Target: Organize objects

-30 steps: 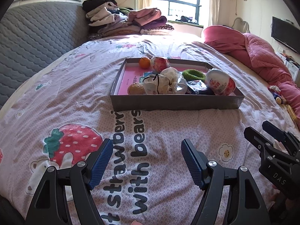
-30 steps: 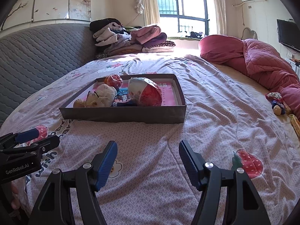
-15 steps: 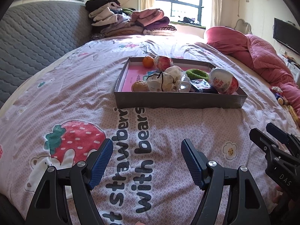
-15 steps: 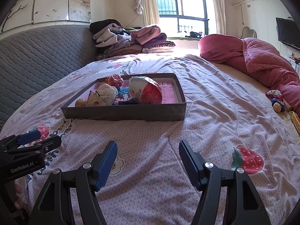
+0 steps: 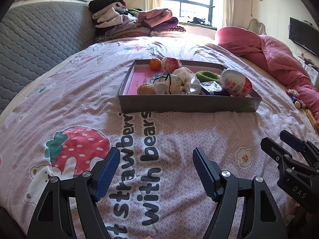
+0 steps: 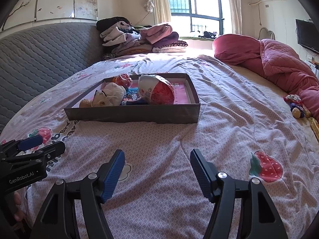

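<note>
Grey cardboard forms the shallow tray (image 5: 189, 105) on the bedspread (image 5: 59, 103), well ahead of both grippers, holding an orange (image 5: 155, 64), a green ring (image 5: 207, 75), a knotted plastic bag (image 5: 173, 83) and a large wrapped egg (image 5: 236, 85). The left gripper (image 5: 155, 171) and right gripper (image 6: 157, 171) hover spread wide, holding nothing. The egg looks light, slick and crushable, best taken across its middle; the bag seems soft, easiest pinched at its knot.
</note>
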Motion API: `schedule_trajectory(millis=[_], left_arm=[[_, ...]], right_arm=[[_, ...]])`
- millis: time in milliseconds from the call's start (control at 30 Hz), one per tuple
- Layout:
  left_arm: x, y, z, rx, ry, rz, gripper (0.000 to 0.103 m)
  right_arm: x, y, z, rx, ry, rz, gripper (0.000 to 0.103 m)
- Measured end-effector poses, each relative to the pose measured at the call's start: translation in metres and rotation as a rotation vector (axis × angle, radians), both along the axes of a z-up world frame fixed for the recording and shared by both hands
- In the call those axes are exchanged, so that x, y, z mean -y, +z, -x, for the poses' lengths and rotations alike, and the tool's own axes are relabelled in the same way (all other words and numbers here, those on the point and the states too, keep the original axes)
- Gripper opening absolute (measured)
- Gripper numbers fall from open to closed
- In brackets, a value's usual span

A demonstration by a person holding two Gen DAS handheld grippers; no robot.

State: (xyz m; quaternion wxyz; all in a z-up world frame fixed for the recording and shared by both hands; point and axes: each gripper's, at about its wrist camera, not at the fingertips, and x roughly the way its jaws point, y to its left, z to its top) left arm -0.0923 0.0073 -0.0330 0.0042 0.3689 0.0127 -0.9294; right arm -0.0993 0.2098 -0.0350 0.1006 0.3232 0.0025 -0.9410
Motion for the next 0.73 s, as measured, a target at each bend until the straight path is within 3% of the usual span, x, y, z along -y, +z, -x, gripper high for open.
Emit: schedule_trajectory(millis=[733], left_arm=[[-0.0021,-0.0026,-0.0001,-0.005,-0.013,0.004,0.076]], right_arm=[[0.0036,-0.0044,0.0018,0.012,0.007,-0.019,0.068]])
